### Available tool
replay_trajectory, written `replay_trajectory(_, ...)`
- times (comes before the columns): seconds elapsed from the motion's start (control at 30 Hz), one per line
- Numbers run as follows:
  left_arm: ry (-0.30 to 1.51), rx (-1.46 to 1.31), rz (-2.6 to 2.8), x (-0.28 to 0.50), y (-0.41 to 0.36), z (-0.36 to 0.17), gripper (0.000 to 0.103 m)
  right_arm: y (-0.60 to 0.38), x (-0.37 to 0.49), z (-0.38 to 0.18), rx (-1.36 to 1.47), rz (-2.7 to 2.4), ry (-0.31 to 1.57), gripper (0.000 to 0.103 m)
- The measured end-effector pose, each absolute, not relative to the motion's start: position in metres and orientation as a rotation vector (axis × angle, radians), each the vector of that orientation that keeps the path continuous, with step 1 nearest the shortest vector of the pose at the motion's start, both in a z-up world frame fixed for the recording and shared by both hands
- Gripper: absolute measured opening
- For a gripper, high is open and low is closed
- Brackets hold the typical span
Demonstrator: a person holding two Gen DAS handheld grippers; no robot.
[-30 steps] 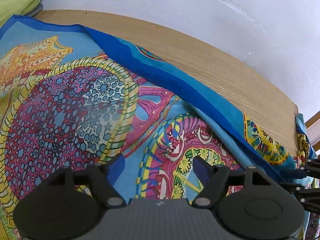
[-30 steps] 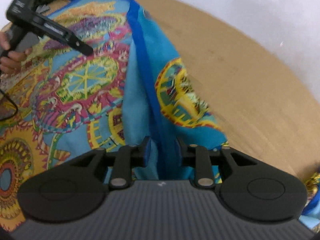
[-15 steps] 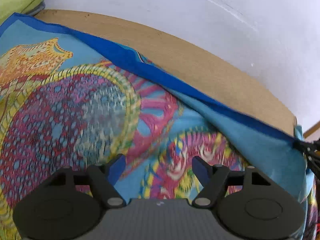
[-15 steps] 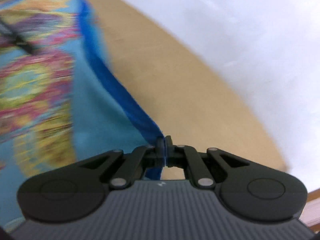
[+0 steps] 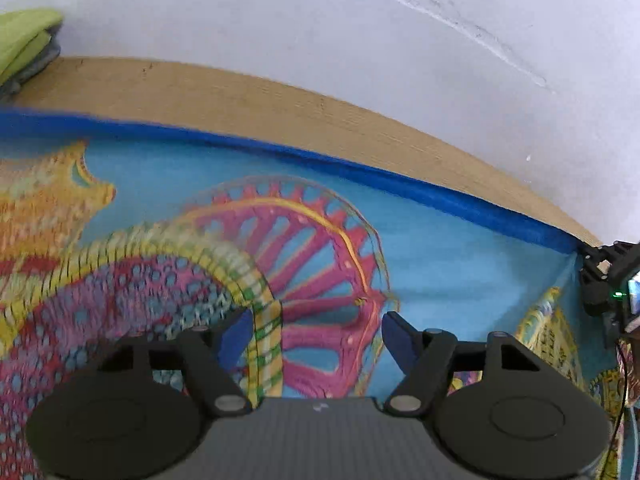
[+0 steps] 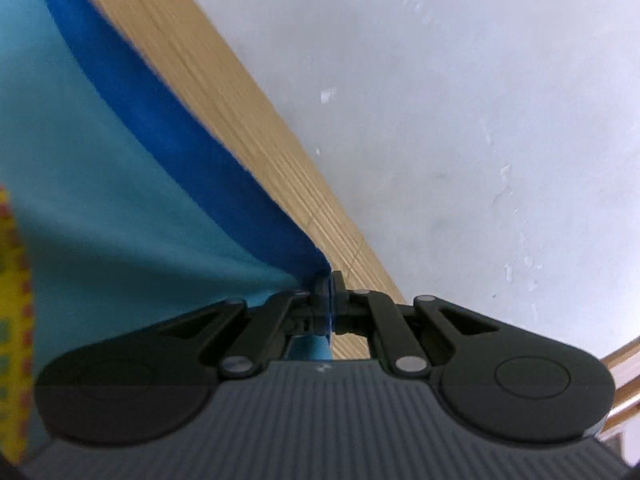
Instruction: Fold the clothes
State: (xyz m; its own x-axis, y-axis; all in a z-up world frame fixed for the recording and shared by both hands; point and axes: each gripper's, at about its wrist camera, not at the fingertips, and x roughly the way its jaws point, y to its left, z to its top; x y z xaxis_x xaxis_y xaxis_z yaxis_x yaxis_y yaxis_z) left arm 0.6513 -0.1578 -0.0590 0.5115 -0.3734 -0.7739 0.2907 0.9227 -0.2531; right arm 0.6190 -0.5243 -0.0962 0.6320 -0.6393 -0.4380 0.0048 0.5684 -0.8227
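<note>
At the bottom of the right wrist view, the right gripper pinches the blue-bordered corner of the patterned scarf. The left gripper hangs wide apart, empty, over the scarf spread on the wooden table. Green folded cloth sits upper left.

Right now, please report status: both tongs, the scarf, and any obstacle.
Right tongs shut on scarf corner. Left tongs open, above the scarf. Scarf spread on table. No obstacle seen.
</note>
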Motion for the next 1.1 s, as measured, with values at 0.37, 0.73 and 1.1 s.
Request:
replay_trajectory(0.37, 0.853, -0.02, -0.245, 0.688, -0.1, -0.039, 0.071, -0.532, 0.595, -0.039, -0.56, -0.456, 0.744, 0.035)
replay_trajectory(0.73, 0.962, -0.148, -0.07, 0.641, 0.023, -0.04, 0.071, -0.432, 0.455, -0.01, -0.158, 0.041, 0.875, 0.035)
replay_trajectory(1.1, 0.968, -0.001, -0.021, 0.673, 0.035, -0.049, 0.074, -0.399, 0.419, -0.041, -0.091, 0.045, 0.936, 0.036)
